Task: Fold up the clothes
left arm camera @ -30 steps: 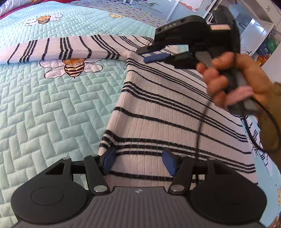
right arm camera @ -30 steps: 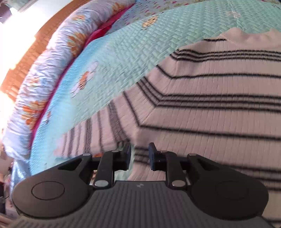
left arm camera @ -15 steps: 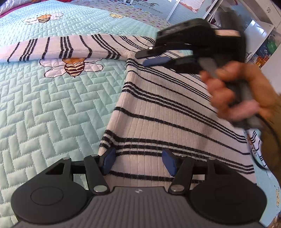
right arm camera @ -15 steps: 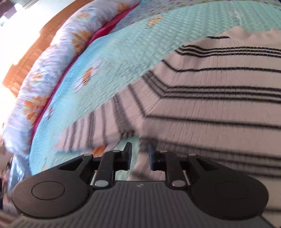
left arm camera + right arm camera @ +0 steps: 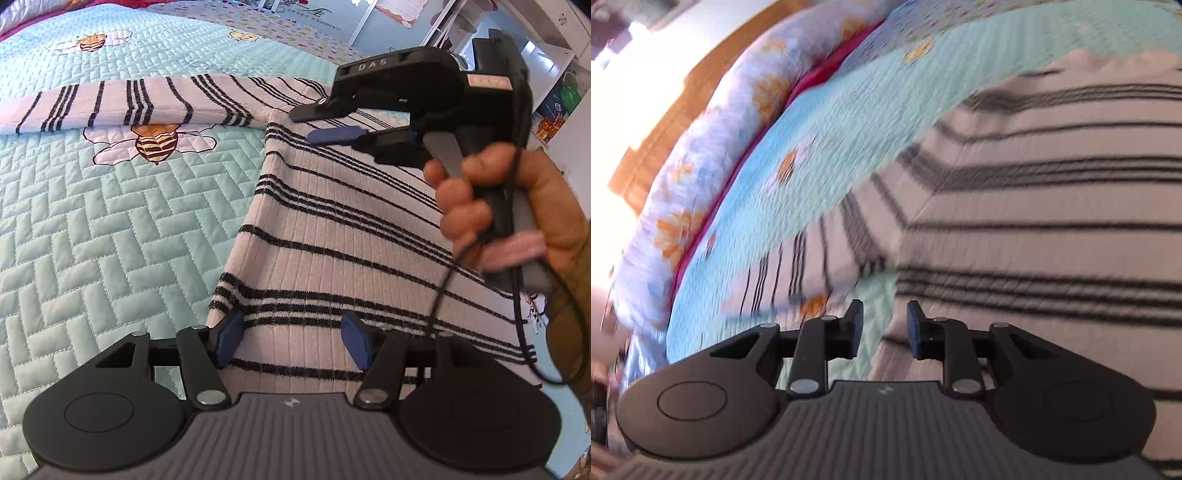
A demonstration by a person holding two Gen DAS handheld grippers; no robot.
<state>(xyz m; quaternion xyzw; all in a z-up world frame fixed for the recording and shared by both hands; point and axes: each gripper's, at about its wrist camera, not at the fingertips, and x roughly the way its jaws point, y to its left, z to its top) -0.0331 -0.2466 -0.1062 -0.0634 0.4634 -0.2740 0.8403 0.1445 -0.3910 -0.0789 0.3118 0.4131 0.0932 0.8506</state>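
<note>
your left gripper (image 5: 291,341) sits with jaws apart over the white ribbed sweater with black stripes (image 5: 343,229), its side edge at 11 o'clock. your right gripper (image 5: 884,328) is opening, nothing between. bare aqua quilted bedspread (image 5: 92,229) lies at 9 o'clock.

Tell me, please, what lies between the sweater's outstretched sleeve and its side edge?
In the left wrist view, bare teal quilt with a stitched bee lies between the sleeve and the sweater.

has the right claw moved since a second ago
Yes. In the left wrist view the right claw has shifted a little leftward over the black-striped white knit sweater, toward its outstretched sleeve; its jaws are opening, nothing between them.
</note>
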